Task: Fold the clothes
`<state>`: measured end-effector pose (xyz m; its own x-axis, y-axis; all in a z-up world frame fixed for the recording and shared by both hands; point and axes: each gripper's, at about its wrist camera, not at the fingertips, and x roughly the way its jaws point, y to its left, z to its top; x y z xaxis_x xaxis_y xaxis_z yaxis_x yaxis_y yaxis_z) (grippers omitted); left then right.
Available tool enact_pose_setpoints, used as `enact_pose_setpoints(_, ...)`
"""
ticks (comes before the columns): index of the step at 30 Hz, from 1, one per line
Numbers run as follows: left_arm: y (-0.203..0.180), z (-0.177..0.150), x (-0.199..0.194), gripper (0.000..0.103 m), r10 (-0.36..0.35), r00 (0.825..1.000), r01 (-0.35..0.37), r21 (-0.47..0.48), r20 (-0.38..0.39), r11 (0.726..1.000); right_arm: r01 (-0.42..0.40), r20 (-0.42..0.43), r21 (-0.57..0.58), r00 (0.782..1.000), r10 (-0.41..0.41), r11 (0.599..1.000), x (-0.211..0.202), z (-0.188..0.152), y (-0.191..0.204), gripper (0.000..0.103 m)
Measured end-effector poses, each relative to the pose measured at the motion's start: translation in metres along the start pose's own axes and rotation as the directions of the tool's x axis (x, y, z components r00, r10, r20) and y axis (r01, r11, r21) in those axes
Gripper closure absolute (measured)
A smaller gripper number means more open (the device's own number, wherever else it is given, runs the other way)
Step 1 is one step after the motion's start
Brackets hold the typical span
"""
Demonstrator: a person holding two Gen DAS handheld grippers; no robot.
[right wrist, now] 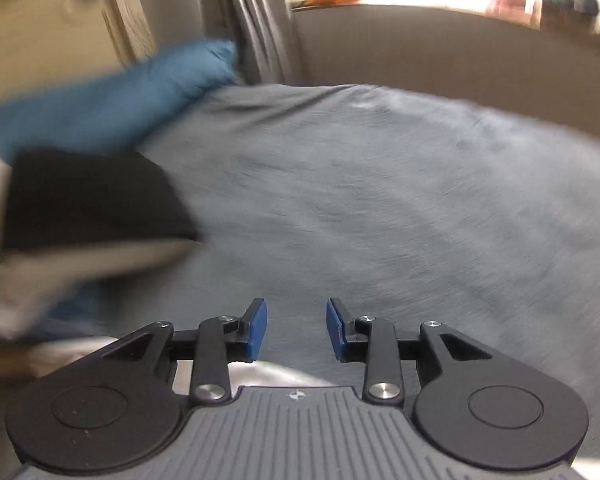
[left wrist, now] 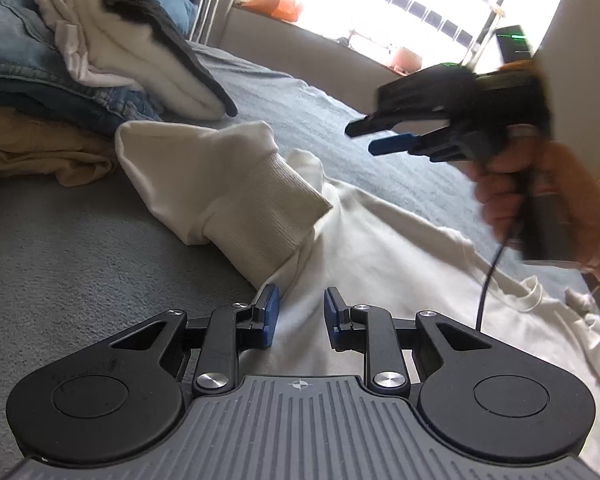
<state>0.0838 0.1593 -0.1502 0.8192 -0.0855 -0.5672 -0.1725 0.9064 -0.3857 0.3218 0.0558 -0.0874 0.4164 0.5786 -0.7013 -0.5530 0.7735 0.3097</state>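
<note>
Your left gripper (left wrist: 298, 316) hovers low over the white sweatshirt (left wrist: 380, 248) spread across the grey bed (left wrist: 80, 240), its blue pads (left wrist: 271, 316) parted with white fabric lying between them; whether either pad presses on that cloth is hard to say. The sweatshirt's ribbed cuff (left wrist: 260, 196) lies folded back just beyond that gripper, toward the stack of clothes (left wrist: 52, 80) piled at the far left of the bed. Your right gripper (left wrist: 374, 138) hangs in the air well above the sweatshirt, gripped by your hand (left wrist: 516, 188), its jaws set partly apart and holding nothing. From the right wrist view, that gripper (right wrist: 297, 330) points across bare grey bedding, pads spread and empty, with a sliver of white cloth (right wrist: 276, 374) showing under its base. Motion blur smears your hand, the blue pillow (right wrist: 112, 96) and a black garment (right wrist: 88, 200) beside the sweatshirt's end of the bed. The sweatshirt's lower part runs out of frame.
</note>
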Motion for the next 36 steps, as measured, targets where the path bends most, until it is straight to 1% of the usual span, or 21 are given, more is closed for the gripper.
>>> enact_pose_setpoints(2,0.001,0.0,-0.003,0.079,0.008,1.0,-0.008,-0.005,0.015,1.0,-0.11,-0.036,-0.047,0.993,0.108,0.993,-0.016,-0.005,0.012,0.058)
enact_pose_setpoints(3,0.002,0.001,-0.003,0.079,0.013,1.0,-0.013,-0.006,0.018,1.0,-0.157,-0.071,-0.069,0.986,0.152,0.985,-0.019,-0.009,0.02,0.057)
enact_pose_setpoints(5,0.004,0.002,-0.004,0.079,0.022,1.0,-0.022,-0.009,0.022,1.0,-0.221,-0.146,-0.114,0.968,0.204,0.969,-0.022,-0.019,0.039,0.055)
enact_pose_setpoints(6,0.005,0.002,-0.004,0.079,0.027,0.999,-0.027,-0.01,0.024,1.0,-0.23,-0.172,-0.143,0.964,0.205,0.962,-0.021,-0.023,0.049,0.052)
enact_pose_setpoints(7,0.005,0.002,-0.004,0.079,0.033,0.999,-0.033,-0.008,0.025,0.999,-0.22,-0.19,-0.177,0.964,0.186,0.959,-0.02,-0.029,0.058,0.05)
enact_pose_setpoints(9,0.004,0.002,-0.006,0.079,0.046,0.999,-0.046,-0.005,0.026,0.999,-0.194,-0.221,-0.246,0.965,0.14,0.95,-0.017,-0.042,0.077,0.05)
enact_pose_setpoints(12,0.005,0.002,-0.01,0.079,0.062,0.997,-0.063,0.008,0.034,0.998,-0.161,-0.256,-0.278,0.963,0.088,0.947,-0.005,-0.052,0.09,0.054)
enact_pose_setpoints(14,0.005,0.002,-0.013,0.079,0.072,0.997,-0.072,0.019,0.042,0.997,-0.108,-0.262,-0.306,0.965,0.025,0.946,0.0,-0.057,0.098,0.06)
enact_pose_setpoints(15,0.004,0.002,-0.014,0.079,0.075,0.996,-0.076,0.024,0.047,0.997,-0.093,-0.262,-0.323,0.965,0.006,0.942,0.001,-0.059,0.101,0.061)
enact_pose_setpoints(16,0.004,0.003,-0.016,0.079,0.076,0.996,-0.077,0.028,0.052,0.997,-0.081,-0.258,-0.33,0.966,-0.007,0.94,0.001,-0.06,0.103,0.066)
enact_pose_setpoints(17,0.004,0.003,-0.017,0.079,0.076,0.996,-0.078,0.033,0.056,0.996,-0.076,-0.259,-0.329,0.966,-0.013,0.941,0.002,-0.061,0.104,0.075)
enact_pose_setpoints(20,0.001,0.004,-0.017,0.079,0.075,0.995,-0.079,0.049,0.069,0.996,-0.076,-0.256,-0.3,0.967,-0.004,0.951,-0.001,-0.061,0.106,0.09)
enact_pose_setpoints(22,0.0,0.005,-0.019,0.079,0.068,0.995,-0.073,0.062,0.077,0.995,-0.087,-0.251,-0.27,0.968,0.017,0.959,-0.004,-0.058,0.107,0.093)
enact_pose_setpoints(26,-0.002,0.006,-0.028,0.078,0.041,0.995,-0.049,0.085,0.094,0.995,-0.171,-0.217,-0.126,0.966,0.141,0.977,-0.022,-0.049,0.105,0.094)
enact_pose_setpoints(27,-0.002,0.007,-0.03,0.076,0.036,0.994,-0.045,0.088,0.102,0.995,-0.195,-0.2,-0.085,0.964,0.175,0.977,-0.026,-0.045,0.105,0.094)
enact_pose_setpoints(28,-0.003,0.007,-0.033,0.072,0.032,0.994,-0.042,0.09,0.109,0.995,-0.236,-0.174,-0.038,0.958,0.226,0.971,-0.033,-0.041,0.103,0.094)
enact_pose_setpoints(31,-0.004,0.01,-0.041,0.068,0.021,0.991,-0.034,0.098,0.133,0.995,-0.332,-0.091,0.072,0.937,0.338,0.941,-0.051,-0.027,0.099,0.094)
enact_pose_setpoints(34,-0.003,0.016,-0.049,0.065,0.02,0.987,-0.037,0.102,0.162,0.994,-0.404,-0.015,0.121,0.912,0.409,0.907,-0.071,-0.013,0.098,0.094)
enact_pose_setpoints(36,-0.002,0.02,-0.053,0.063,0.022,0.983,-0.041,0.103,0.182,0.994,-0.451,0.037,0.147,0.892,0.451,0.88,-0.085,-0.003,0.097,0.094)
